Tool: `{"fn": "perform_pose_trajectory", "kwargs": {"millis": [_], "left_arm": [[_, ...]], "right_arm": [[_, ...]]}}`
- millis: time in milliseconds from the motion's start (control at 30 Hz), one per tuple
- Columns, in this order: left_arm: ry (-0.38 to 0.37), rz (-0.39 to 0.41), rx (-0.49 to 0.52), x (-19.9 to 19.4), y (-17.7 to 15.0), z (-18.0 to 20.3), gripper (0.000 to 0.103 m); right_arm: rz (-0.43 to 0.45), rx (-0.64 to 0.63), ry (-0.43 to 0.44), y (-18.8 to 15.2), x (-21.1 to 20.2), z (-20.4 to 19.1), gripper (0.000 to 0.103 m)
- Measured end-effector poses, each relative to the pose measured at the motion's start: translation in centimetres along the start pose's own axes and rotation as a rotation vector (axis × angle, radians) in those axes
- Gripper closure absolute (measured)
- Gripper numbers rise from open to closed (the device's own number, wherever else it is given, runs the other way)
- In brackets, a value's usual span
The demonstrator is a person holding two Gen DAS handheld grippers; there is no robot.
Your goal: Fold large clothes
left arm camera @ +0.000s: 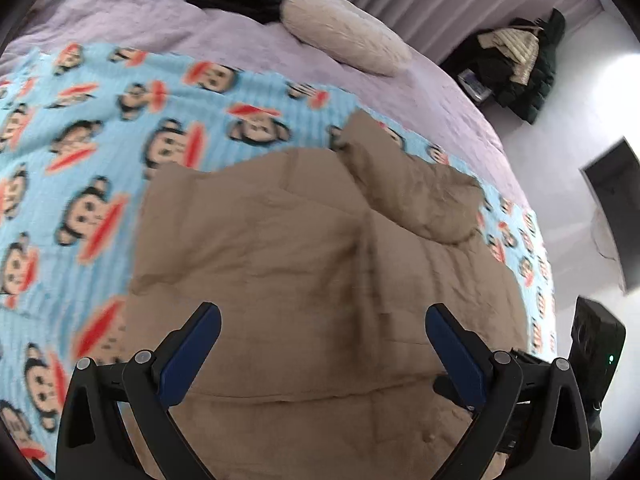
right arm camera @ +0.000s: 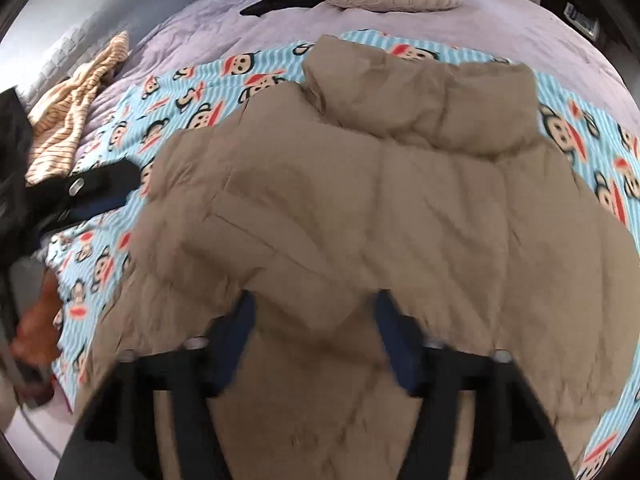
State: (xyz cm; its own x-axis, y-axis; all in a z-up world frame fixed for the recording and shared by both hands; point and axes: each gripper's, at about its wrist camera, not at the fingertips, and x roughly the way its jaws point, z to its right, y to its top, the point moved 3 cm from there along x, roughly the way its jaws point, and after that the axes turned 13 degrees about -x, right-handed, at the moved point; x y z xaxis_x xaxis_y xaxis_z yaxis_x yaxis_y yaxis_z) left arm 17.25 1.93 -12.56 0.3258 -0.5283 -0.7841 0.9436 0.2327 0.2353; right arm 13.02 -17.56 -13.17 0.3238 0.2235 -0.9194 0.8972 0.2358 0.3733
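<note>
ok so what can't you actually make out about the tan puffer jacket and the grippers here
- Tan puffer jacket: its near hem runs off the bottom edge in both wrist views.
- Right gripper: motion-blurred in the right wrist view; grip on the fabric unclear.
- Left gripper: open above the jacket; contact can't be told.

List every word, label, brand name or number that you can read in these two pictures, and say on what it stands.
There is no readable text.
The blue blanket shows only cartoon monkey faces, no letters.
The tan puffer jacket shows no visible label or logo.
The small item on the nightstand is too small and blurred to read.
</note>
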Motion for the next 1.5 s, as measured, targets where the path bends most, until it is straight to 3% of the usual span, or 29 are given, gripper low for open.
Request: {"fn": "perform_pose_trajectory", "kwargs": {"millis": [100, 200, 267, 333, 367, 400, 433, 467, 600, 767, 800, 867, 900, 933, 967, 1000, 1100, 1233, 1333, 1433, 1500], "left_arm": [[-0.042, -0.074, 0.009, 2.2, -0.6, 1.1, 0.001], [-0.062, -0.141, -0.004, 4.9, -1.0, 1.9, 0.004], [-0.061, -0.181, -0.003, 6.6, -1.3, 2.6, 0.032], [-0.056, -0.217, 0.006, 7.8, -1.6, 3.4, 0.092], [-0.047, -0.227, 0.015, 8.1, -2.0, 4.0, 0.092], [-0.040, -0.206, 0.032, 7.7, -2.2, 4.3, 0.092], [-0.037, -0.187, 0.055, 7.3, -2.4, 4.6, 0.092], [-0.028, -0.172, 0.080, 6.8, -2.9, 4.7, 0.092], [0.077, -0.173, 0.131, 7.5, -4.1, 2.8, 0.092], [0.099, -0.164, 0.080, 8.0, -4.0, 1.7, 0.087], [0.120, -0.147, 0.079, 7.5, -3.9, 1.7, 0.081], [0.188, -0.086, 0.087, 5.9, -3.4, 1.6, 0.059], [0.218, -0.050, 0.093, 5.1, -2.9, 1.5, 0.036], [0.237, -0.006, 0.099, 4.0, -2.6, 1.4, 0.031], [0.233, 0.042, 0.110, 2.5, -2.2, 1.4, 0.031], [0.221, 0.051, 0.115, 1.8, -2.0, 1.4, 0.030], [0.174, 0.053, 0.126, 0.4, -1.4, 2.0, 0.031], [0.111, 0.024, 0.201, 1.3, -1.2, 4.2, 0.031], [0.123, 0.005, 0.225, 4.5, -1.4, 5.4, 0.031], [0.248, -0.021, 0.201, 8.2, -1.7, 3.7, 0.031], [0.225, -0.027, 0.195, 9.3, -2.1, 2.8, 0.030]], "right_arm": [[-0.007, 0.106, -0.005, -3.2, -2.1, 3.0, 0.035], [0.006, 0.341, -0.020, -7.5, -4.5, 8.7, 0.035], [0.026, 0.512, -0.021, -10.2, -5.6, 12.5, 0.035], [0.079, 0.698, 0.004, -12.8, -6.4, 16.0, 0.035], [0.113, 0.781, 0.010, -13.9, -6.7, 17.5, 0.040], [0.158, 0.859, 0.017, -14.9, -7.1, 19.0, 0.051], [0.189, 0.910, 0.025, -15.5, -7.3, 20.2, 0.090], [0.197, 0.936, 0.029, -15.8, -7.2, 20.8, 0.098], [0.199, 0.925, 0.073, -15.7, -5.9, 20.9, 0.098], [0.149, 0.877, 0.045, -15.4, -3.5, 19.6, 0.098], [0.148, 0.891, 0.047, -15.5, -3.5, 19.8, 0.098], [0.132, 0.877, 0.036, -15.4, -4.2, 19.9, 0.094], [0.103, 0.845, 0.022, -15.1, -4.7, 19.7, 0.090], [0.082, 0.812, 0.016, -14.9, -5.1, 19.4, 0.082], [0.074, 0.770, 0.010, -14.5, -5.9, 18.9, 0.074], [0.078, 0.732, 0.000, -14.3, -6.9, 18.4, 0.072], [0.176, 0.624, -0.065, -13.8, -10.8, 17.2, 0.072], [0.232, 0.639, -0.143, -13.3, -12.4, 19.4, 0.078], [0.191, 0.654, -0.145, -13.1, -10.5, 21.3, 0.081], [0.100, 0.632, -0.184, -13.6, -7.9, 21.9, 0.082], [0.083, 0.633, -0.194, -14.2, -6.6, 22.4, 0.086]]}}
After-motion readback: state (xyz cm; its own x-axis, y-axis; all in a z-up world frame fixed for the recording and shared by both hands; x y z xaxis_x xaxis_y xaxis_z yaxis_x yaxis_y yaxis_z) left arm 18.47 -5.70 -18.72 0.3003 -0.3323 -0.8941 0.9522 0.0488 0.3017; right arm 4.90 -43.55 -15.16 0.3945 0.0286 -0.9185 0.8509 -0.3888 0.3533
